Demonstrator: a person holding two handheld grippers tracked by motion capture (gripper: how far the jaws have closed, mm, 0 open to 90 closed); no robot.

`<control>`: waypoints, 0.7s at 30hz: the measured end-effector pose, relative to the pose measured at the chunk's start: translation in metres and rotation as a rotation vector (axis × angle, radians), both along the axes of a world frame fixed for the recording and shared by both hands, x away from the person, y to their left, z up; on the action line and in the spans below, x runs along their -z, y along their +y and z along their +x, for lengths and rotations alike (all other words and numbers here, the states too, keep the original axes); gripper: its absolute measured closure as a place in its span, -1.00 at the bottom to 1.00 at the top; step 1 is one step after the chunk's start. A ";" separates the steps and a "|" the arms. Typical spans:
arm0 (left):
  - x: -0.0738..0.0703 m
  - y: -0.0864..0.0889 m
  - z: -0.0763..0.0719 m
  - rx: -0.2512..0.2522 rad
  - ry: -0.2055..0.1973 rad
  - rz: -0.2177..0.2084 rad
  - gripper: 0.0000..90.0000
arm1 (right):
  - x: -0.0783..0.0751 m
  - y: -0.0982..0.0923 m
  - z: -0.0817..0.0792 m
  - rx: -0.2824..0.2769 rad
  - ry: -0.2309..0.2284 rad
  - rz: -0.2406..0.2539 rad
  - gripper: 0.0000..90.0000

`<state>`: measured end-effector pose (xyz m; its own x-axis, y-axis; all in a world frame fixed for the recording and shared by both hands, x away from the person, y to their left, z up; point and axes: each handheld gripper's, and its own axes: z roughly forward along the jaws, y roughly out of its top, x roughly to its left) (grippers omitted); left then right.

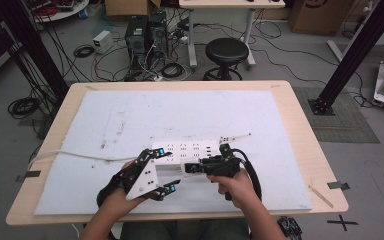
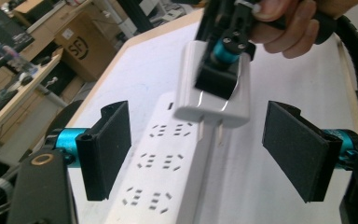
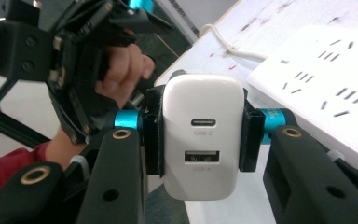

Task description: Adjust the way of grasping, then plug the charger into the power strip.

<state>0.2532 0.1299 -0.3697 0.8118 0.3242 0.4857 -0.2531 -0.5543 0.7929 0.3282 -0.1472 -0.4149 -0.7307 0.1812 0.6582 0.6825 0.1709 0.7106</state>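
Nearest, in the right gripper view, the right gripper (image 3: 200, 135) pinches a white charger (image 3: 202, 140) by its two sides, its USB-C and USB-A ports facing the camera; the charger's far end and prongs are hidden behind its body here. At 10 o'clock beyond it, a hand (image 3: 121, 70) grips the left gripper (image 3: 70, 60), partly cut off by the frame. From the left gripper view, the left gripper's own pads (image 2: 112, 149) stand spread wide, nothing between them but the air over the strip (image 2: 163, 172); the charger hangs just above the strip at 12 o'clock, two prongs pointing down, blurred, apart from the sockets. In the high view both grippers sit near the table's (image 1: 300, 130) front edge, the strip lying on the white mat (image 1: 130, 120), its cord (image 1: 75, 155) trailing to 9 o'clock; the charger is too small to make out. Farther, a black stool (image 1: 226, 50) stands at 12 o'clock.
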 end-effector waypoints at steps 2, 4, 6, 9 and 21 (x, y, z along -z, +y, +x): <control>-0.005 0.007 0.002 -0.017 0.015 -0.008 -0.48 | -0.002 -0.002 -0.001 0.007 -0.012 0.001 0.40; -0.009 0.015 0.005 -0.028 0.027 -0.015 -0.49 | -0.004 -0.003 -0.001 0.005 -0.015 0.004 0.40; -0.015 0.026 0.009 -0.037 0.036 -0.043 -0.49 | -0.006 -0.005 -0.001 0.007 -0.021 -0.001 0.40; -0.024 0.039 0.015 -0.058 0.048 -0.075 -0.49 | -0.009 -0.007 0.000 0.019 -0.024 0.001 0.40; -0.035 0.066 0.035 -0.157 0.079 -0.131 -0.50 | -0.008 -0.012 0.006 0.058 -0.025 0.005 0.40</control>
